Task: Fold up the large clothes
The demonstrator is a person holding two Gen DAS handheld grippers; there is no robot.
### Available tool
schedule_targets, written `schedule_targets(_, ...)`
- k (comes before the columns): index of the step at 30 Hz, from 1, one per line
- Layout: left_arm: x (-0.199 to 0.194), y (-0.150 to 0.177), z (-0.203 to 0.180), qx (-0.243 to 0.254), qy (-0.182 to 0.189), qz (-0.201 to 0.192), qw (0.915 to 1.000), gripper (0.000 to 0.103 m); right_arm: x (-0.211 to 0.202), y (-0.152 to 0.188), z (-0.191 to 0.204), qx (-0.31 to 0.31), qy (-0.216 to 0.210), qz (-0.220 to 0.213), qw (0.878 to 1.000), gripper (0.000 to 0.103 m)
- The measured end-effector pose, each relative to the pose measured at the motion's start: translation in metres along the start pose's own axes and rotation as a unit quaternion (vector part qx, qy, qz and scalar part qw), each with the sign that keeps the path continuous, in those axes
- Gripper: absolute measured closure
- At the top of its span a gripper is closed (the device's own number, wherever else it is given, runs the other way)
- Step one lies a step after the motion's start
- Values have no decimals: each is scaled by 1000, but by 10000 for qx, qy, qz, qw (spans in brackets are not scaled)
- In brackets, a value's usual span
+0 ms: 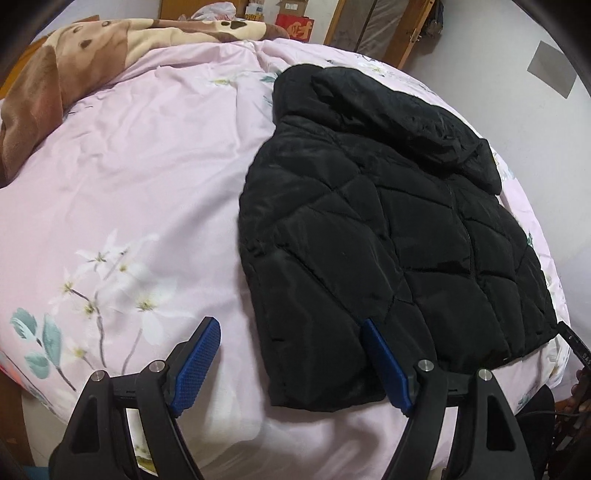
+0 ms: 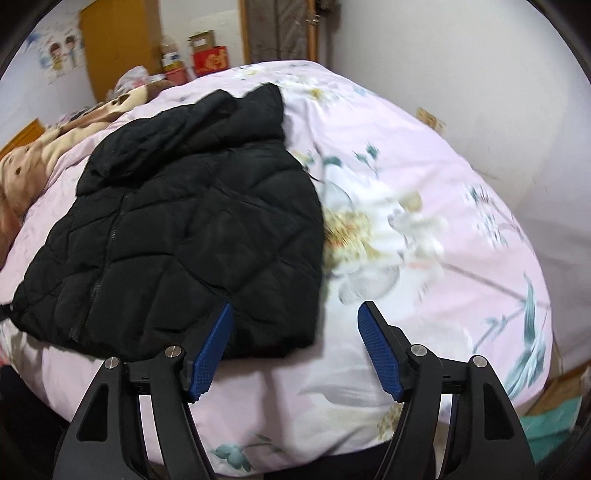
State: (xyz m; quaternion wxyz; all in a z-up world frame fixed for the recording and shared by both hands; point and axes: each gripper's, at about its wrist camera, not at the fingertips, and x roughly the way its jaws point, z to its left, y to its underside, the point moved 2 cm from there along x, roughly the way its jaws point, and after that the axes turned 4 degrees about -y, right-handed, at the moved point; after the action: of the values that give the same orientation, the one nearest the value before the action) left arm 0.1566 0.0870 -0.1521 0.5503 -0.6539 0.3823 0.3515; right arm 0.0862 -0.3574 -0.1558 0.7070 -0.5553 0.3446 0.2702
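Observation:
A black quilted hooded jacket lies flat on the pink floral bedspread, sleeves folded in, hood toward the far end and hem toward me. My left gripper hangs open over the jacket's near left hem corner, nothing pressed between its blue pads. In the right wrist view the same jacket fills the left half. My right gripper is open above the jacket's near right hem corner, the left pad over the black fabric and the other over the bedspread.
A brown and cream plush blanket lies bunched at the far left of the bed. Boxes and a red package stand behind the bed by a wooden door frame. A white wall borders the bed's right side.

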Motion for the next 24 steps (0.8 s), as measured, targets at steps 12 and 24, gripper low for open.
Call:
schedule_targets(12, 9, 2, -8, 9, 168, 20, 9999, 50, 25, 7, 2, 56, -253, 332, 9991, 33)
schedule_targets(24, -21, -4, -31, 508, -226, -388, 9977, 78, 10, 2, 21, -396, -179, 70, 9990, 88)
